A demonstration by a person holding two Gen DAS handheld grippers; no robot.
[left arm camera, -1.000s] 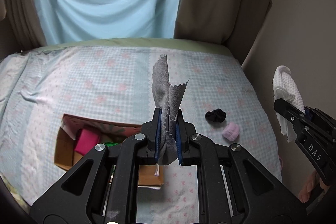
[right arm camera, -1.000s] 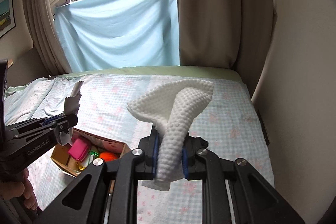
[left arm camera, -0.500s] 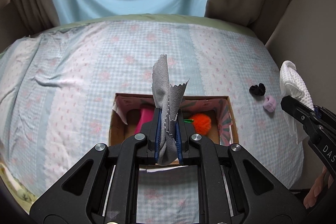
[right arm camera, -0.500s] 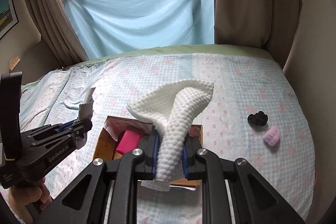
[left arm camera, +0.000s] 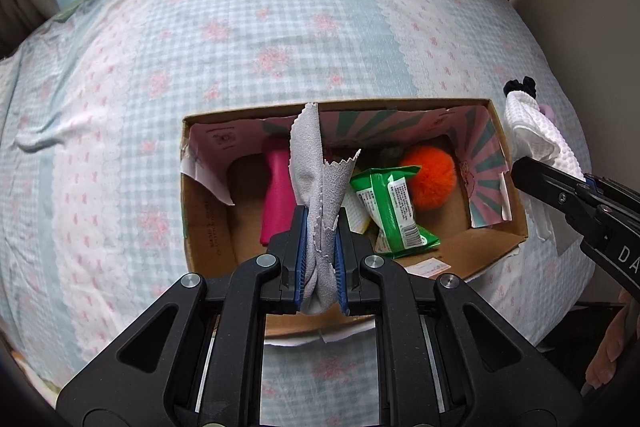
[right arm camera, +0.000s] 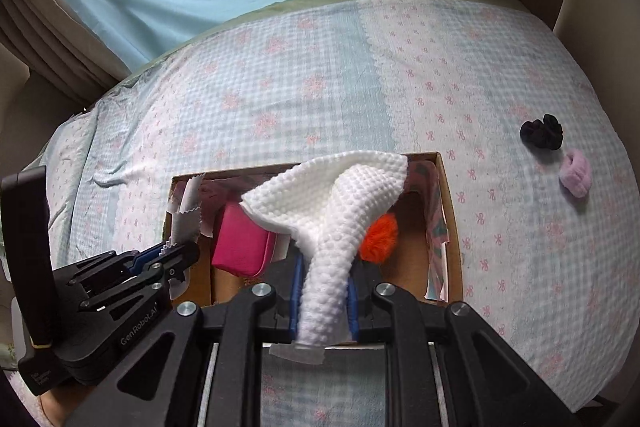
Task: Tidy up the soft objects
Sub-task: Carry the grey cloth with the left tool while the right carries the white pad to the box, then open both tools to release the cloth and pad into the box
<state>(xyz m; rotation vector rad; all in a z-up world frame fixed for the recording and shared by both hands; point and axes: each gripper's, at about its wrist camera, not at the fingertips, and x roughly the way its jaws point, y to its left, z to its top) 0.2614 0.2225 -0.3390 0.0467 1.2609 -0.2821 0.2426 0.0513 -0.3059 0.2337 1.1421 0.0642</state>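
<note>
Left gripper [left arm camera: 320, 259] is clamping a grey cloth [left arm camera: 316, 179], jaws pinched tight on it; the cloth is sticking up past the fingertips, hanging over the cardboard box [left arm camera: 208, 227] on the bed [left arm camera: 120, 87]. Right gripper [right arm camera: 323, 301] is clamping a white waffle towel [right arm camera: 332, 211] the same way, also over the box. Left view is showing the box contents in full: pink pouch [left arm camera: 276, 195], green packet [left arm camera: 394, 211], orange pompom [left arm camera: 430, 179]. Right view is hiding the packet behind the towel, but is showing the black scrunchie [right arm camera: 542, 132] and pink scrunchie [right arm camera: 576, 173] lying clear on the bed, right of the box.
</note>
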